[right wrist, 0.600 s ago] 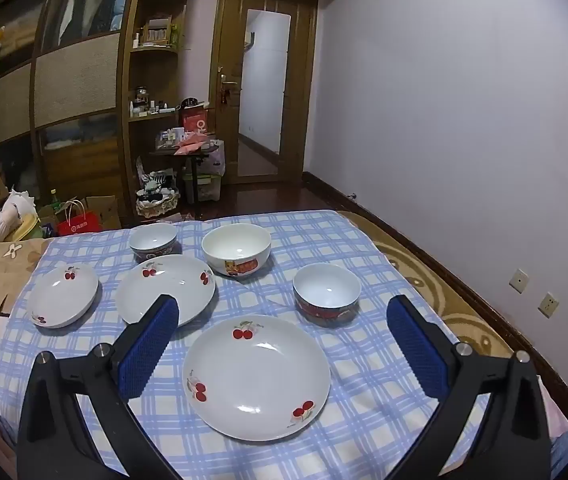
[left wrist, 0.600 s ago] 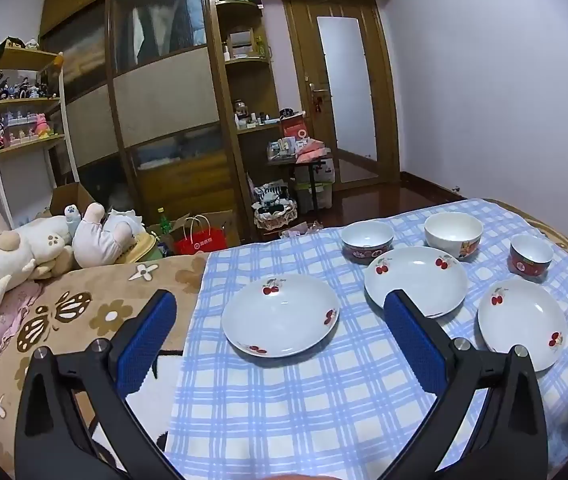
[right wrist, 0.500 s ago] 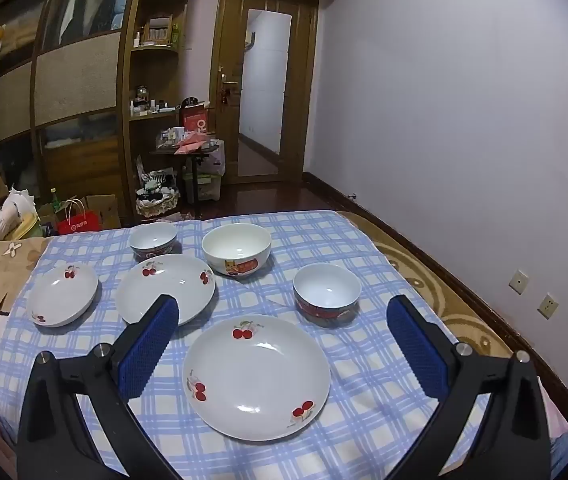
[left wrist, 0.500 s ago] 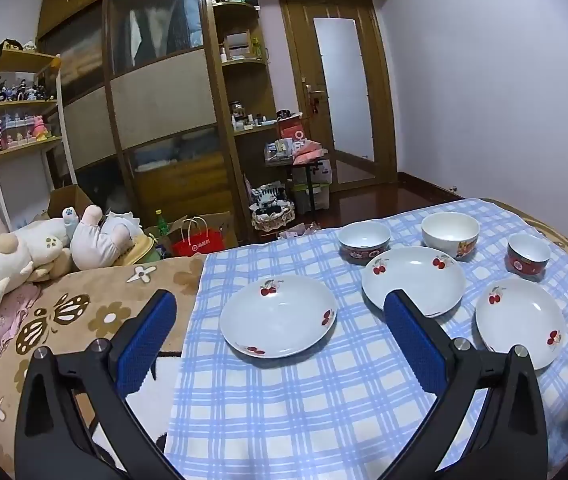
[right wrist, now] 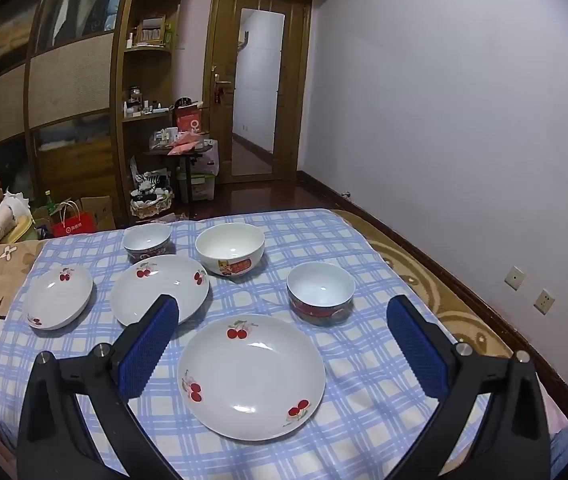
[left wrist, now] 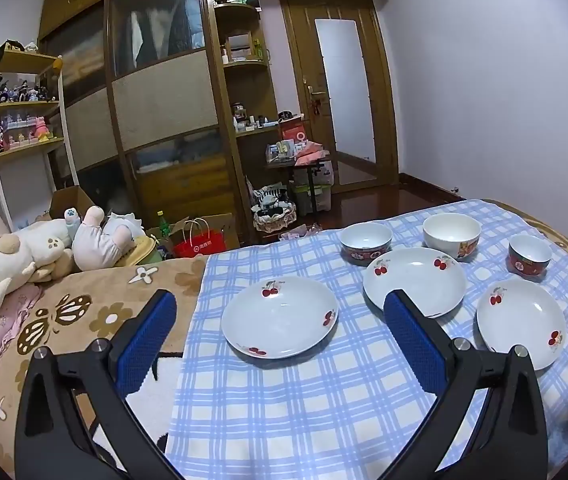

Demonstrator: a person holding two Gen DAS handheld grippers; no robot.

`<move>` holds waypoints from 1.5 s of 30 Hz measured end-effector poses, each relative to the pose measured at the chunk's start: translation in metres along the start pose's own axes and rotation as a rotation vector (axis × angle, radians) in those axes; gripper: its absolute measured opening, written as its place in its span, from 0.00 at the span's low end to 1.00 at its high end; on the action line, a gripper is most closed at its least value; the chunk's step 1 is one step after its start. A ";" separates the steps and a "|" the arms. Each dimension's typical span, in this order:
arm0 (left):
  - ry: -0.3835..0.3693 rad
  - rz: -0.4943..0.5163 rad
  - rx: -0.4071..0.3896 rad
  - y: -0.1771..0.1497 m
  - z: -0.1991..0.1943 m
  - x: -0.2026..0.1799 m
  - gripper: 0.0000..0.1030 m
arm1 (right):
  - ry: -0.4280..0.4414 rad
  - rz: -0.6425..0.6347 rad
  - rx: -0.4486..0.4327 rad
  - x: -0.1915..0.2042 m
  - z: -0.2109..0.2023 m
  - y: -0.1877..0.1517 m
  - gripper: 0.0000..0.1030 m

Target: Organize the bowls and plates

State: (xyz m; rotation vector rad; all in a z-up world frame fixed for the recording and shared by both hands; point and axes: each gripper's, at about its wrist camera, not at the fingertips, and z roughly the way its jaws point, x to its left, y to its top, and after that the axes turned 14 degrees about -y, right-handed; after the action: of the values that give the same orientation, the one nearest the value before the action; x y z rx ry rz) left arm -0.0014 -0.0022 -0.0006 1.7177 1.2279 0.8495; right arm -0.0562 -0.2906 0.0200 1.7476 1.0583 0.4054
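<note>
Three white cherry-print plates lie on a blue checked cloth (right wrist: 364,364): a left plate (left wrist: 279,316) (right wrist: 58,296), a middle plate (left wrist: 414,280) (right wrist: 160,288) and a right plate (left wrist: 521,322) (right wrist: 251,376). Behind them stand a dark-rimmed bowl (left wrist: 366,240) (right wrist: 147,240), a large white bowl (left wrist: 451,234) (right wrist: 230,248) and a small red bowl (left wrist: 529,254) (right wrist: 321,288). My left gripper (left wrist: 282,308) hangs open above and in front of the left plate. My right gripper (right wrist: 282,312) hangs open over the right plate. Neither touches anything.
The cloth covers a bed with a brown flowered blanket (left wrist: 96,300). Plush toys (left wrist: 24,252) lie at its left. A wardrobe, shelves, a red bag (left wrist: 200,242) and a cluttered small table (right wrist: 182,148) stand beyond. A wall runs along the right side.
</note>
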 end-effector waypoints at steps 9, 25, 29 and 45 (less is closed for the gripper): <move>0.001 -0.001 0.001 0.003 -0.003 0.001 0.99 | -0.001 -0.002 -0.001 0.000 -0.001 -0.001 1.00; 0.004 -0.010 -0.003 0.000 -0.007 0.001 0.99 | 0.000 -0.004 0.000 0.001 0.000 -0.001 1.00; 0.004 -0.008 -0.001 -0.001 -0.007 0.001 0.99 | -0.003 -0.007 0.003 0.002 0.000 -0.001 1.00; 0.001 -0.012 0.005 -0.002 -0.005 0.002 0.99 | -0.006 -0.009 0.010 -0.003 0.005 -0.006 1.00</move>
State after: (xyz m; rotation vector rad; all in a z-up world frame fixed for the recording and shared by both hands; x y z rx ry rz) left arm -0.0065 0.0011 -0.0001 1.7126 1.2407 0.8413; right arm -0.0574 -0.2948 0.0129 1.7514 1.0657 0.3896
